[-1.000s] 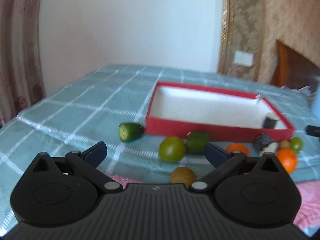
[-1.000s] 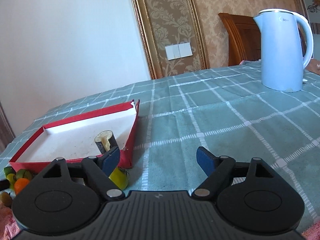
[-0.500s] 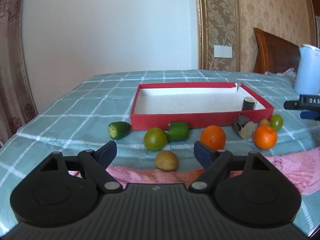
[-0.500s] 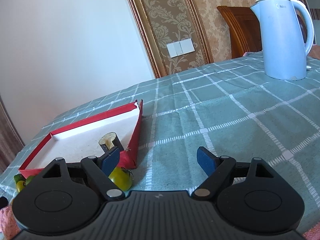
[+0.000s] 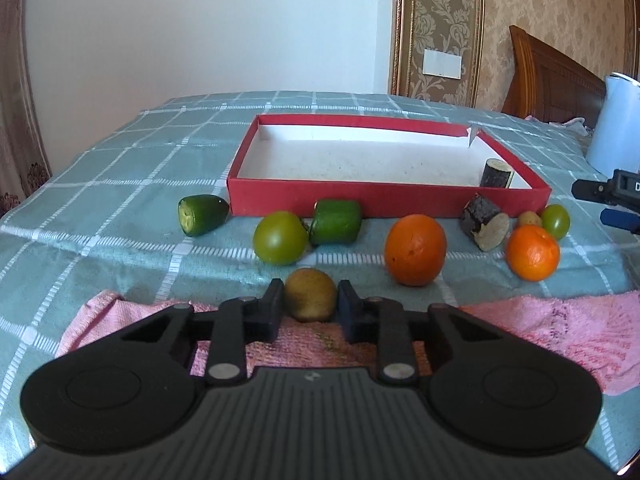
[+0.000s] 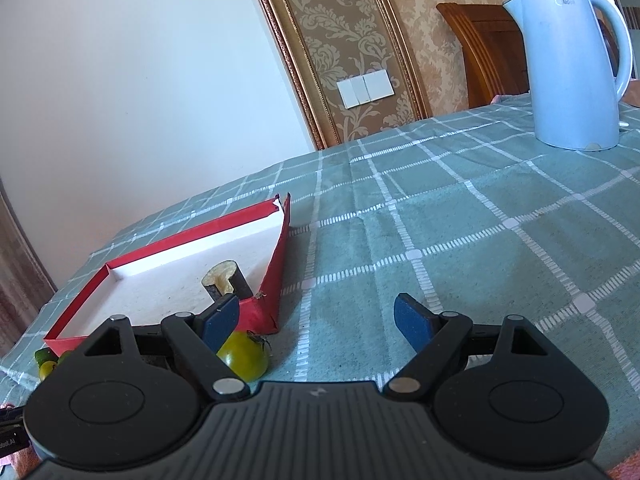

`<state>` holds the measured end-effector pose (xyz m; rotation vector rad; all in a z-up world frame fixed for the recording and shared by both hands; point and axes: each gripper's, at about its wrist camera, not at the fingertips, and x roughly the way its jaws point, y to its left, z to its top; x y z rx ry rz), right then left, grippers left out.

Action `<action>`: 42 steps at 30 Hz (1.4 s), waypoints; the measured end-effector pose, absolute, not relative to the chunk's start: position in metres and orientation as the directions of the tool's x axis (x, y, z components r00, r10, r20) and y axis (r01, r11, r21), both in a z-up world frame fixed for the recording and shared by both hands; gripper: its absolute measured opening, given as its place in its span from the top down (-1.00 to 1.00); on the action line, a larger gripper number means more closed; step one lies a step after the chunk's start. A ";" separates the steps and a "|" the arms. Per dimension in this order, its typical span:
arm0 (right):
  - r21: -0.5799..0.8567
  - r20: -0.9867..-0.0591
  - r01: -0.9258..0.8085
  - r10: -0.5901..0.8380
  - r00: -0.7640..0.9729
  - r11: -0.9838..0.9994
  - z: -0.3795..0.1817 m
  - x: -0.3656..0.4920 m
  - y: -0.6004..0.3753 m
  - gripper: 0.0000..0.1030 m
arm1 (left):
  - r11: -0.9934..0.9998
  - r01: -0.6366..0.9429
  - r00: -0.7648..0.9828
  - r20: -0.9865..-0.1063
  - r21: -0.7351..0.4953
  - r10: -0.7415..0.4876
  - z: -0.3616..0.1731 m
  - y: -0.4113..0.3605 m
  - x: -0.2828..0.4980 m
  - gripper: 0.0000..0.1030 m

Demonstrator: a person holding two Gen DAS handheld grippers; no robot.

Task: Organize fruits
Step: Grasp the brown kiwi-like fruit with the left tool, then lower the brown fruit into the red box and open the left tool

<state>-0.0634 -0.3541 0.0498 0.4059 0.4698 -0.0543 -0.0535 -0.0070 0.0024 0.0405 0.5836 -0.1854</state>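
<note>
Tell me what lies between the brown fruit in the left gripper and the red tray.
The left gripper is shut on the brown fruit. A green tomato and a green vegetable chunk lie between it and the red tray.

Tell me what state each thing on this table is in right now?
Left gripper: shut on the brown fruit.
Right gripper: open, empty.
Red box: open, holding one dark cut piece.
Large orange: whole, outside the box.
Cucumber end: cut, lying sideways.
Kettle: upright, lid down.

Bright daylight, soft shadows, sharp focus, strong fisheye bending at edges
</note>
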 end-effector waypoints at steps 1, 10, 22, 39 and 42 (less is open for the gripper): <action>0.368 -0.451 0.143 0.042 0.891 0.919 0.050 -0.064 -0.354 -0.65 | 0.982 0.187 0.819 -0.550 -0.015 -0.164 0.003 -0.007 -0.054 0.50; 0.369 -0.451 0.145 0.040 0.892 0.918 0.050 -0.064 -0.354 -0.65 | 0.981 0.193 0.852 -0.494 -0.009 -0.172 0.030 -0.010 -0.058 0.50; 0.383 -0.451 0.144 0.049 0.891 0.912 0.048 -0.064 -0.355 -0.65 | 0.985 0.169 0.855 -0.492 -0.030 -0.162 0.046 -0.023 0.040 0.31; 0.386 -0.451 0.145 0.049 0.891 0.911 0.048 -0.063 -0.355 -0.66 | 0.999 0.050 0.884 -0.466 0.021 -0.034 0.016 0.011 -0.029 -1.00; 0.387 -0.453 0.142 0.053 0.890 0.911 0.048 -0.063 -0.355 -0.66 | 1.000 0.015 0.872 -0.490 0.011 -0.008 0.009 0.017 -0.026 -1.00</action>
